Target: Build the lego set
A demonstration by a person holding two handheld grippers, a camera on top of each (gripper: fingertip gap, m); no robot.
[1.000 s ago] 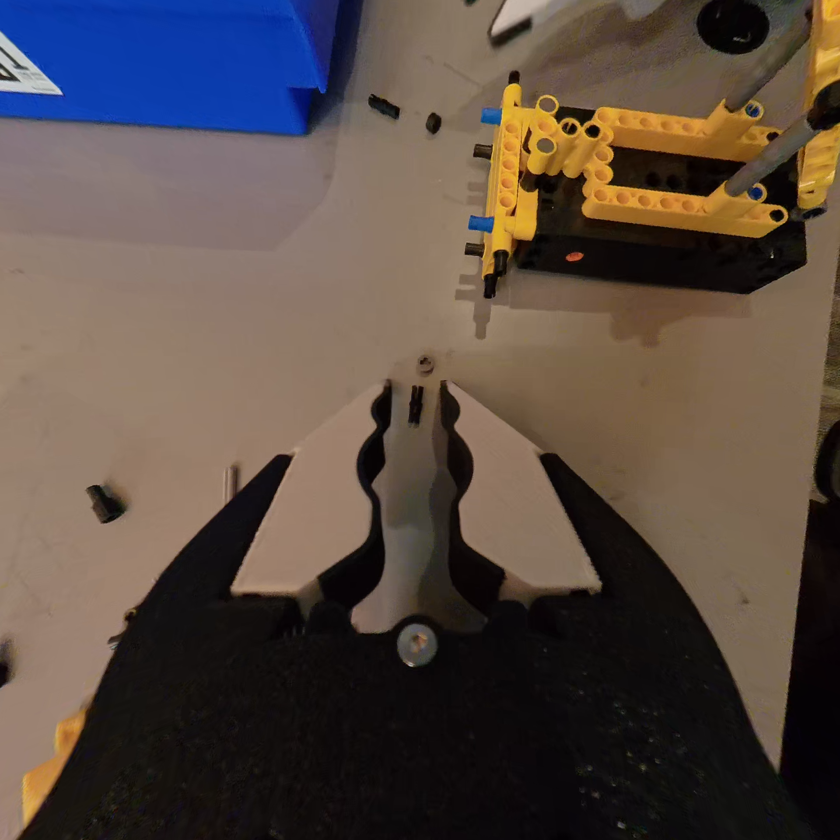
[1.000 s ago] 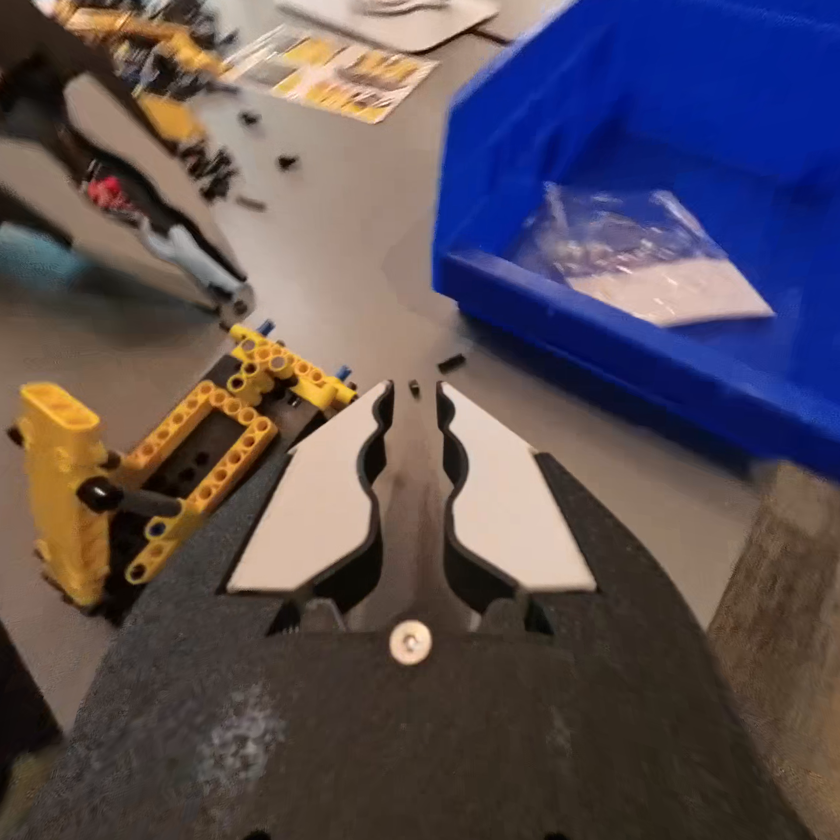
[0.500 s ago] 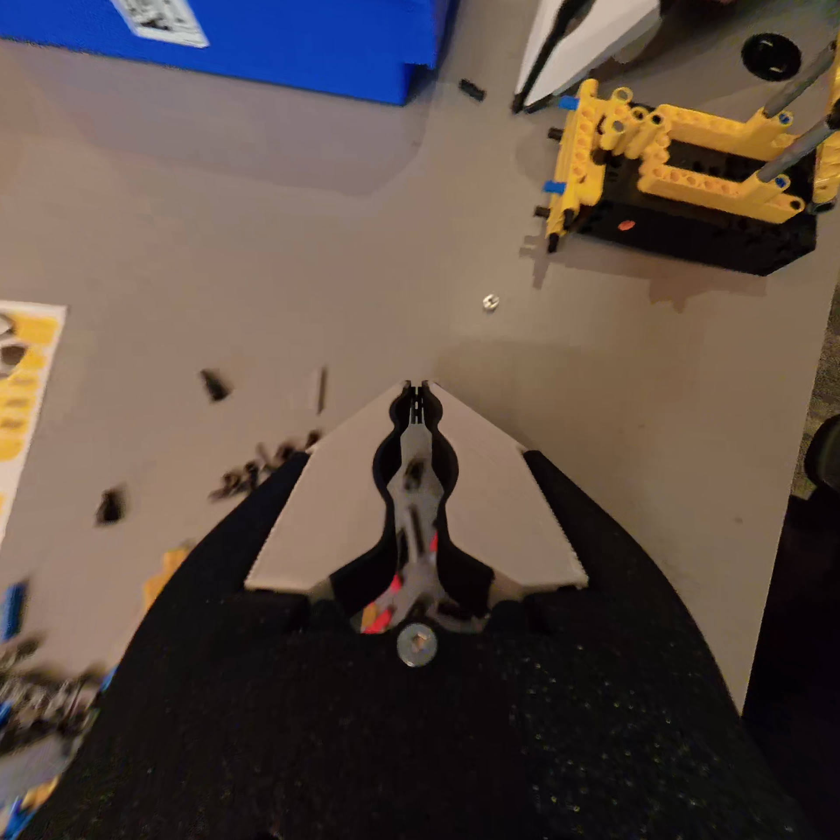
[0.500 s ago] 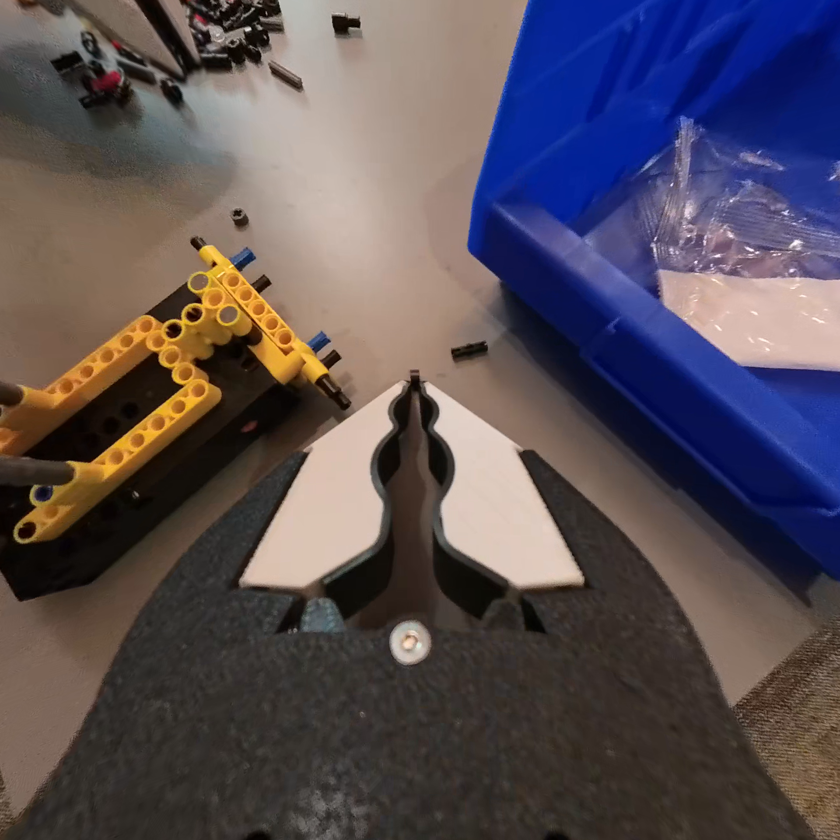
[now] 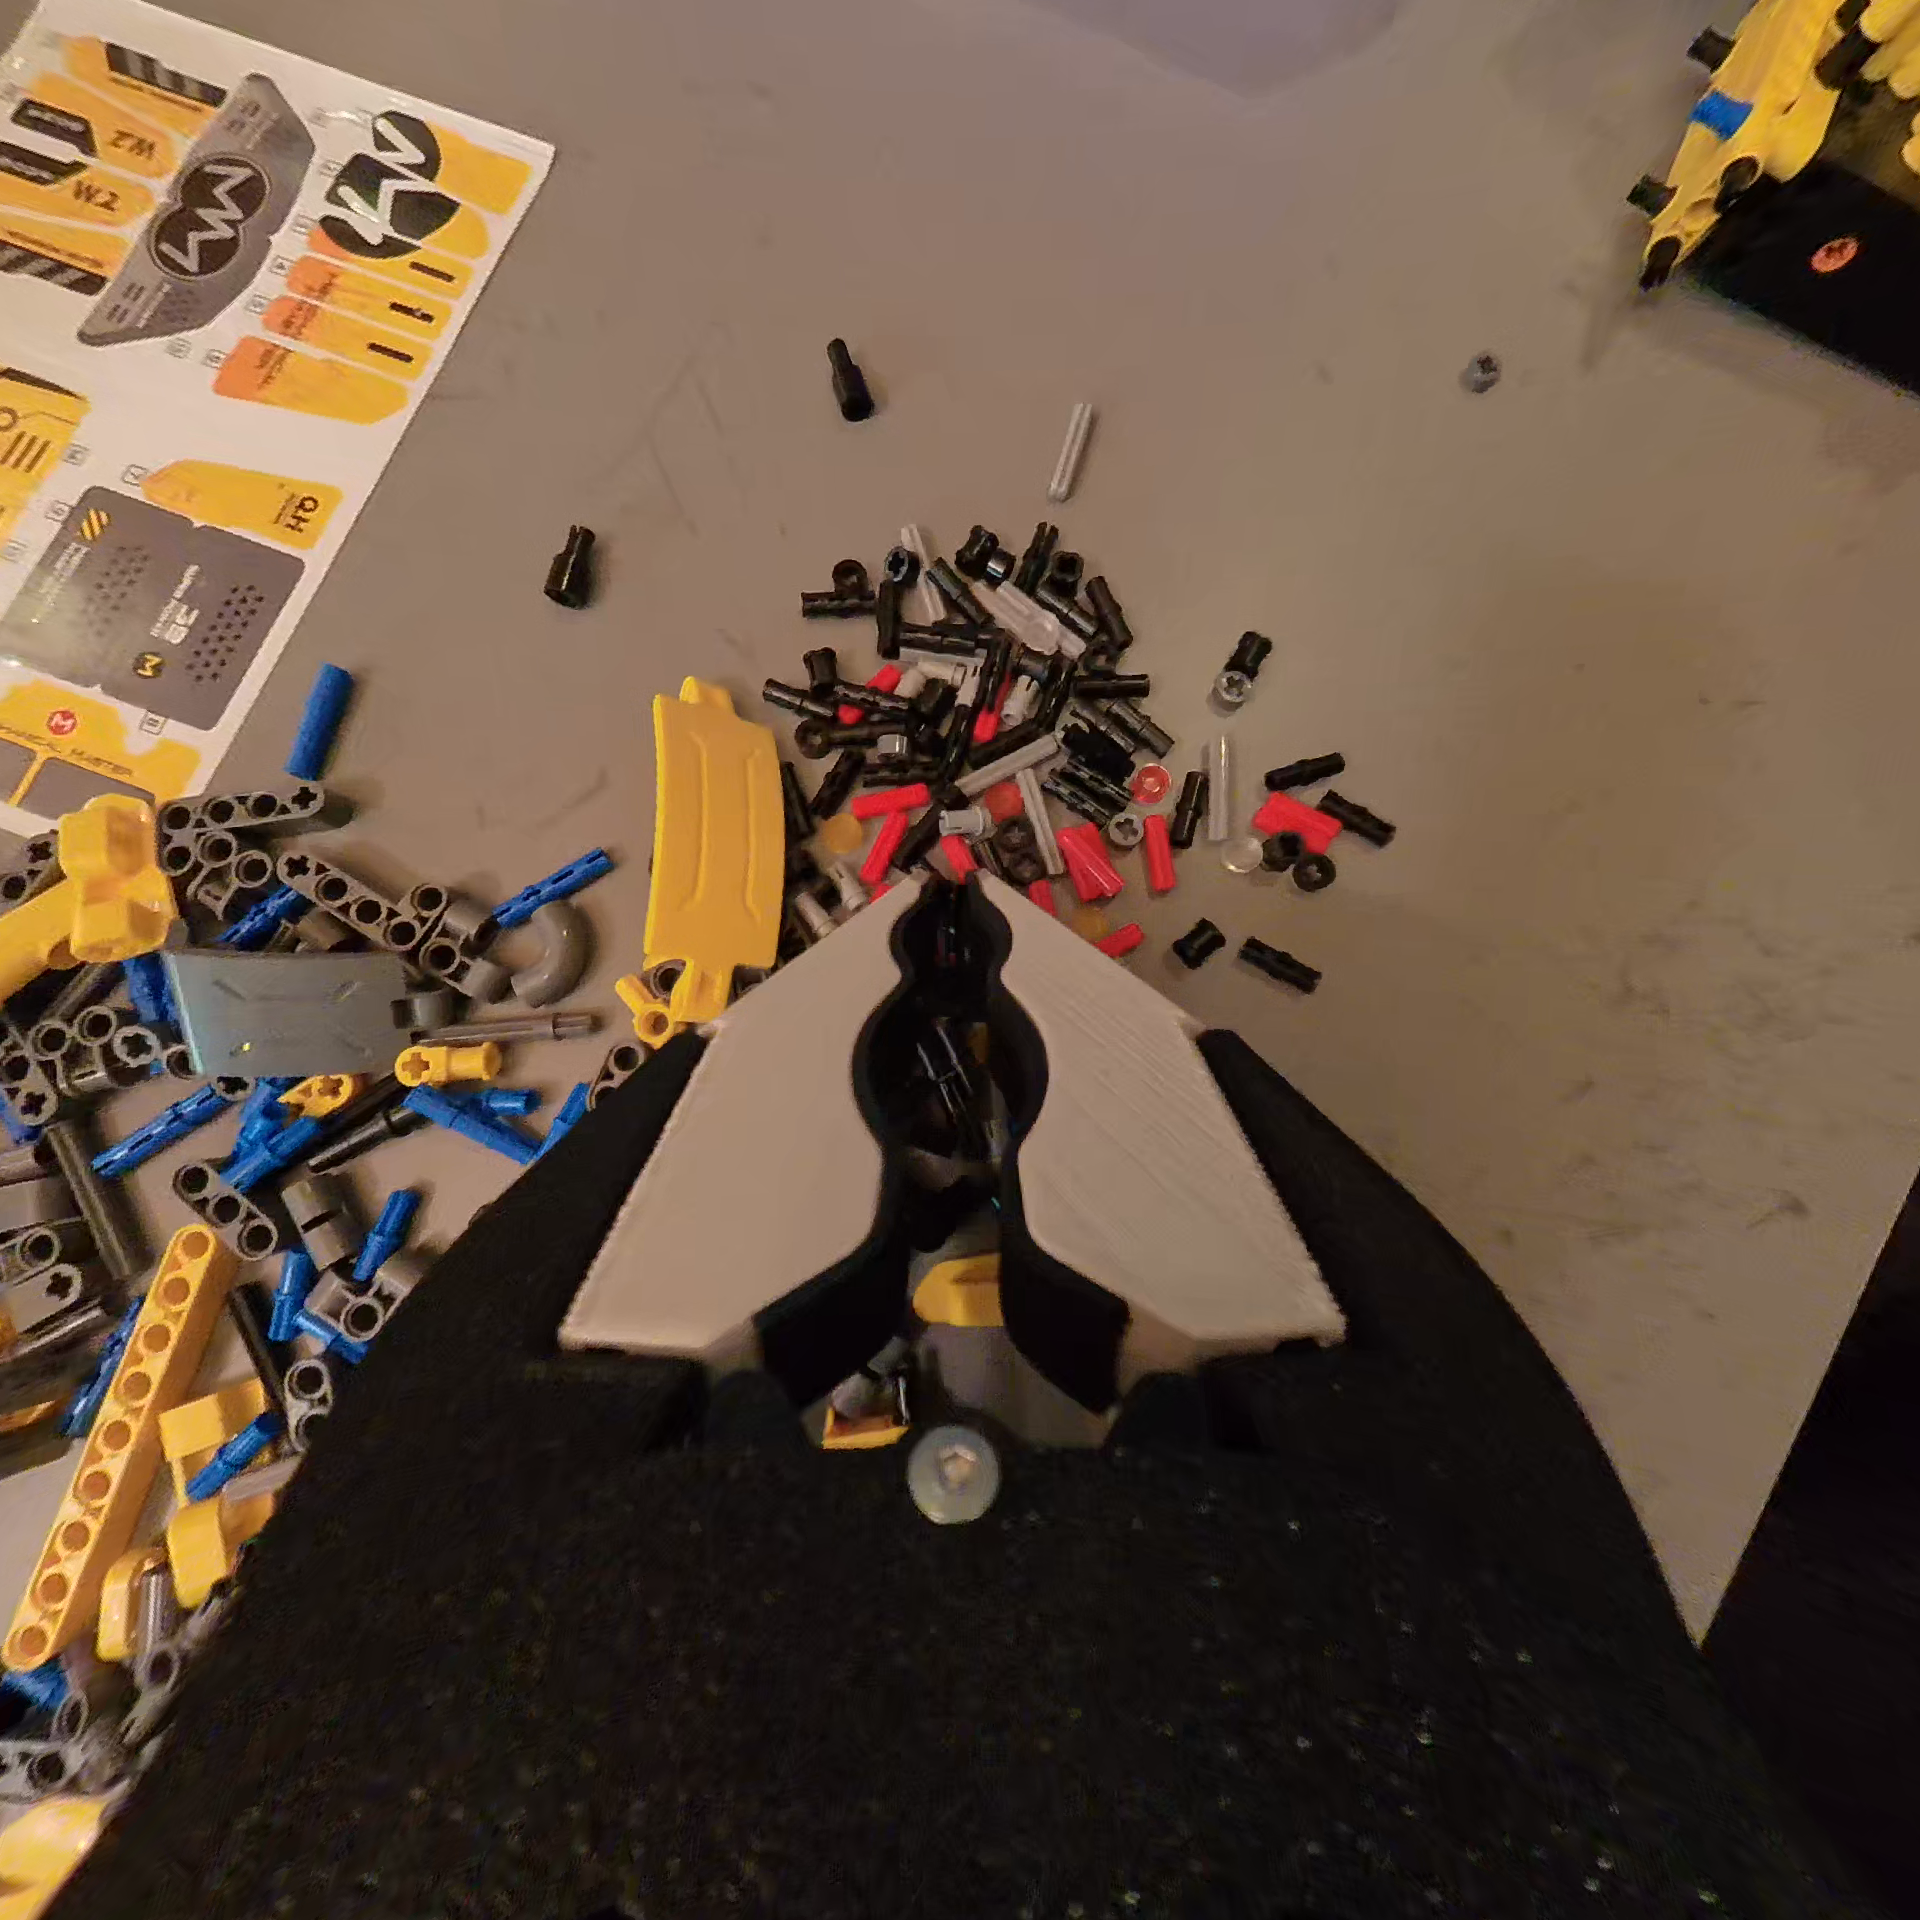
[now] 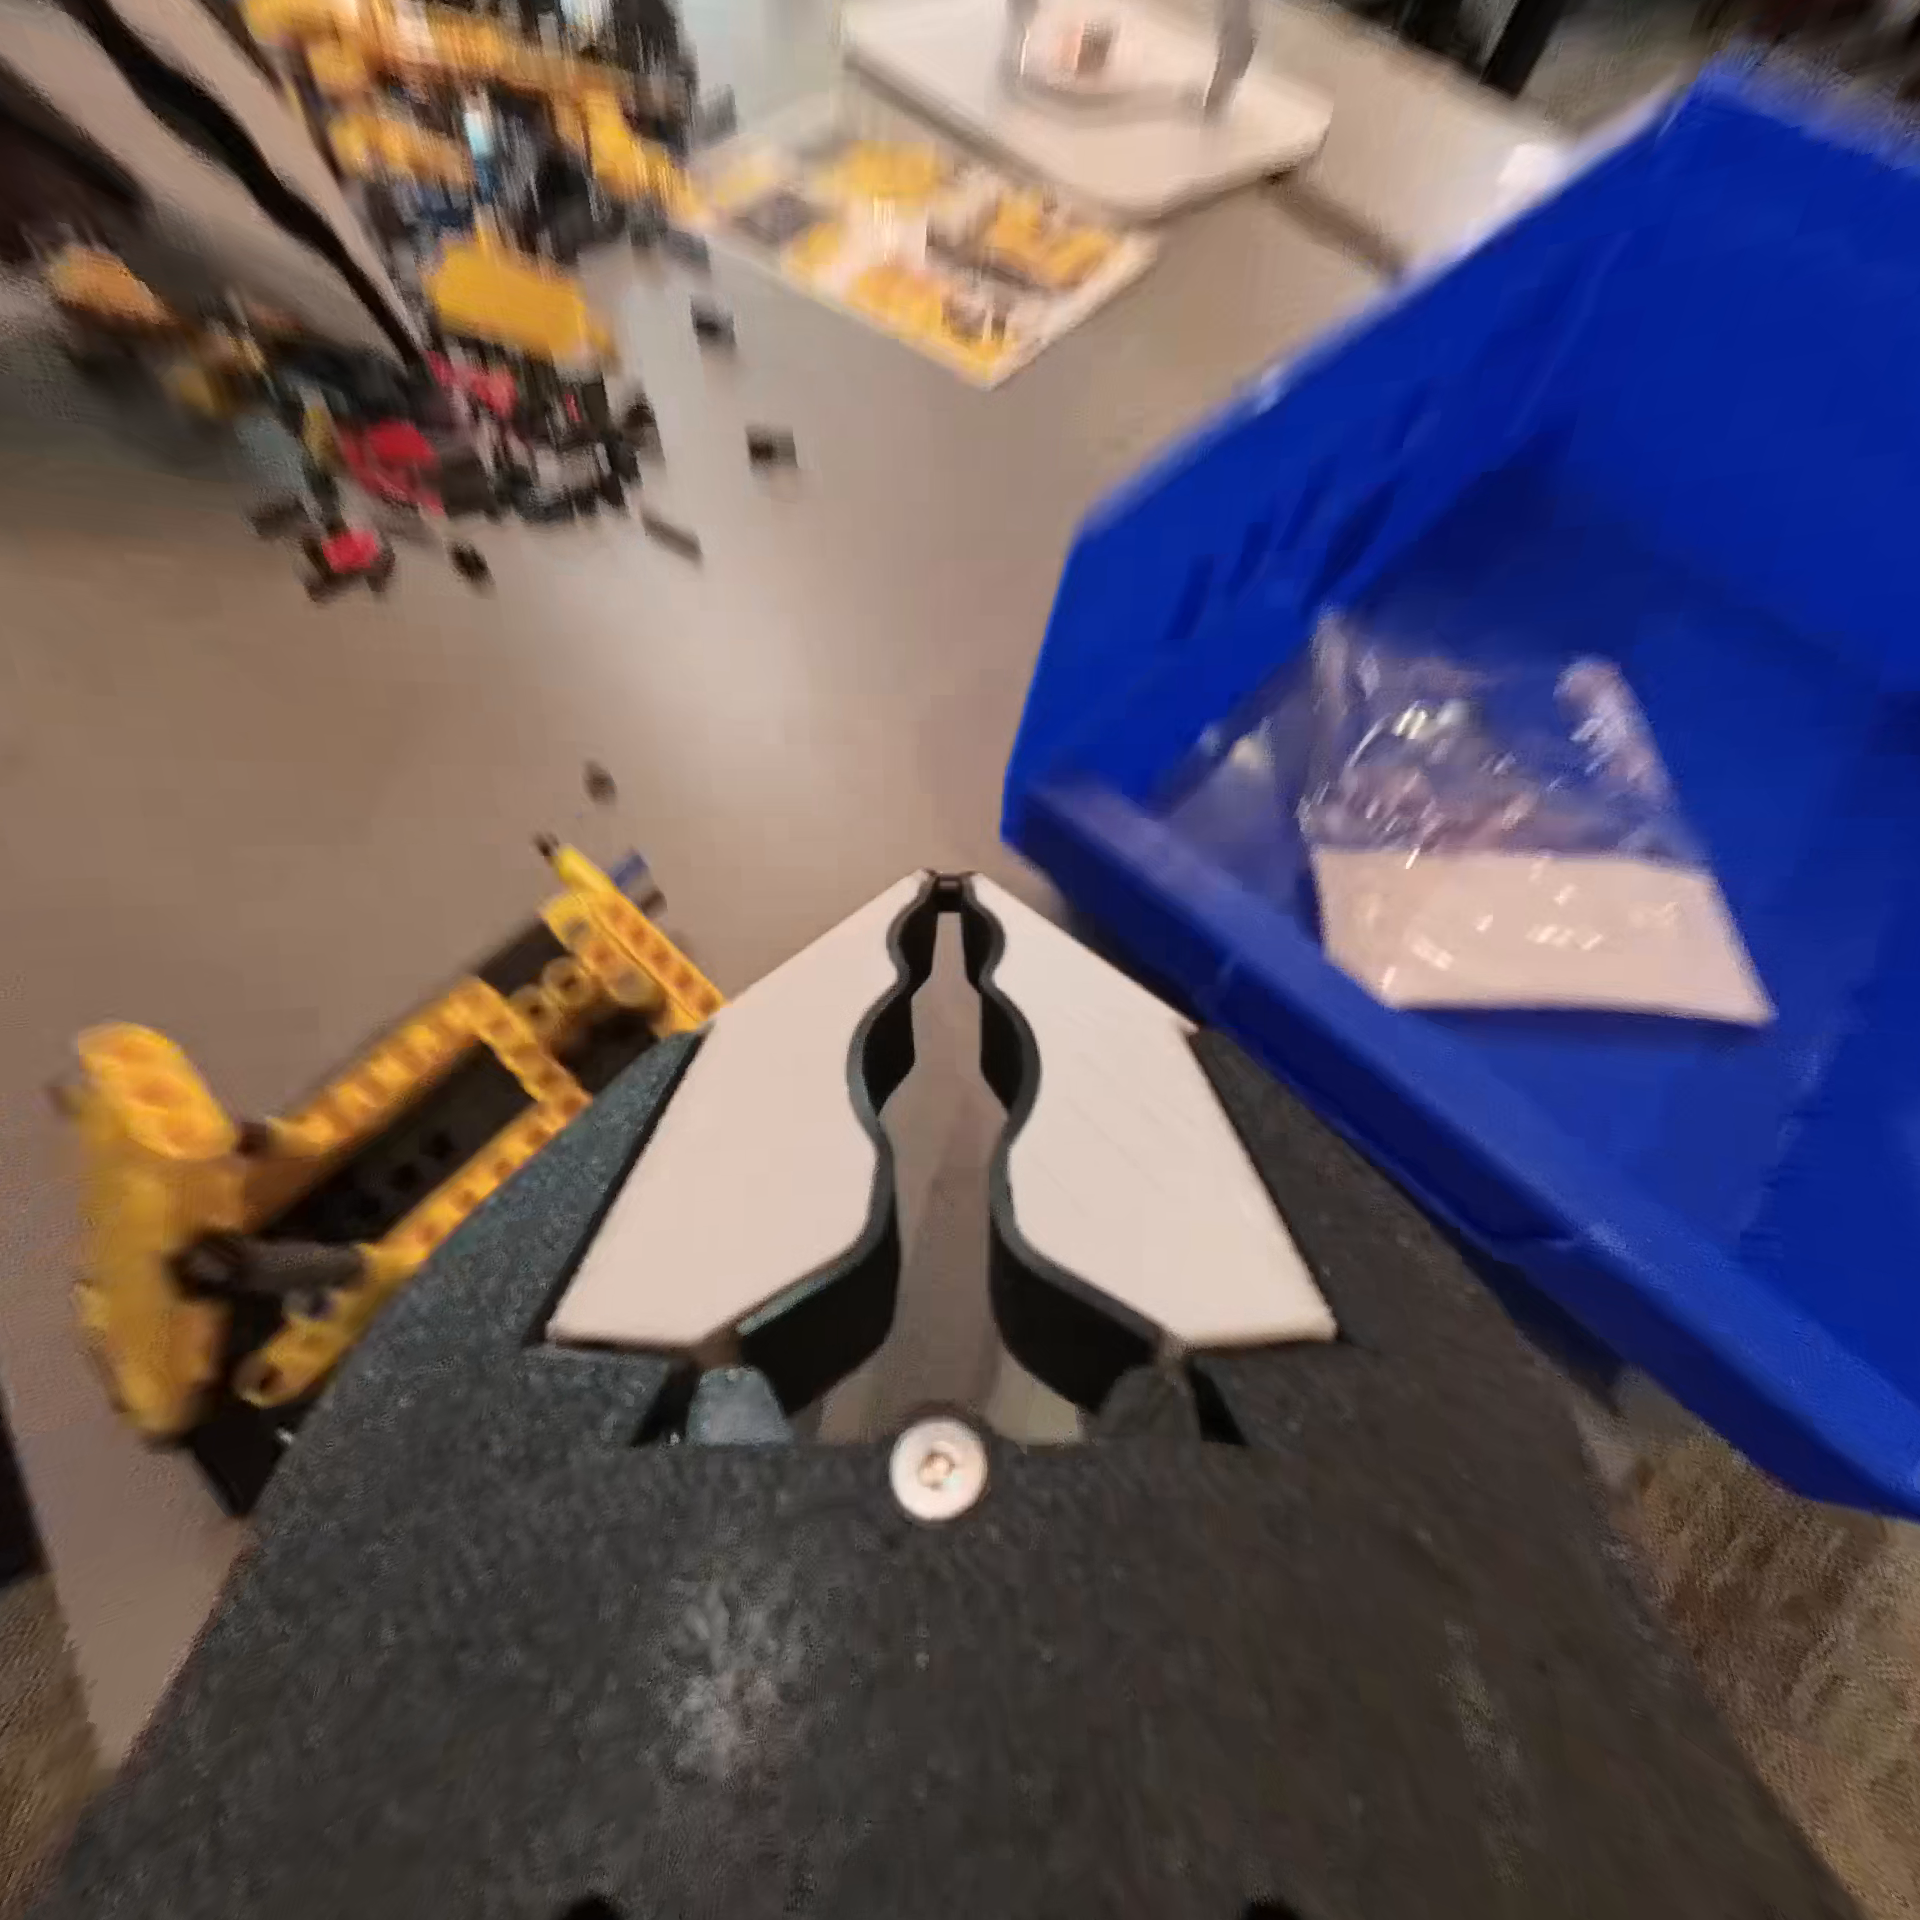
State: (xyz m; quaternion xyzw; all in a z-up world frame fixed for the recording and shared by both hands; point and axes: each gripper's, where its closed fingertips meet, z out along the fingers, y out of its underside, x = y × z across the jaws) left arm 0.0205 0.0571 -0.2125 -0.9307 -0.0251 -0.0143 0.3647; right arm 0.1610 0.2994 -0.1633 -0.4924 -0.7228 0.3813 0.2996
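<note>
My left gripper (image 5: 951, 885) is shut on a small black pin (image 5: 948, 920) and hangs over the near edge of a pile of black, red and grey pins (image 5: 997, 717). A yellow curved panel (image 5: 712, 821) lies just left of its tips. My right gripper (image 6: 945, 883) is shut on a tiny black piece (image 6: 945, 886) held at its tips. It is between the yellow and black assembly (image 6: 416, 1091) on its left and the blue bin (image 6: 1558, 520) on its right. The right wrist view is blurred.
A sticker sheet (image 5: 208, 364) lies at the far left. Loose grey, blue and yellow beams (image 5: 260, 935) are heaped at the left. The assembly's corner (image 5: 1808, 187) and a grey bush (image 5: 1481, 372) are at the far right. A plastic bag (image 6: 1507, 831) lies in the bin. The tips of one gripper are about 30 cm away from the tips of the other. About 12 cm separates my right fingertips from the grey bush (image 5: 1481, 372).
Both grippers closed on small black pieces and lifted them. My left gripper then swung left, away from the assembly, to over the pin pile. My right gripper pulled back and up.
</note>
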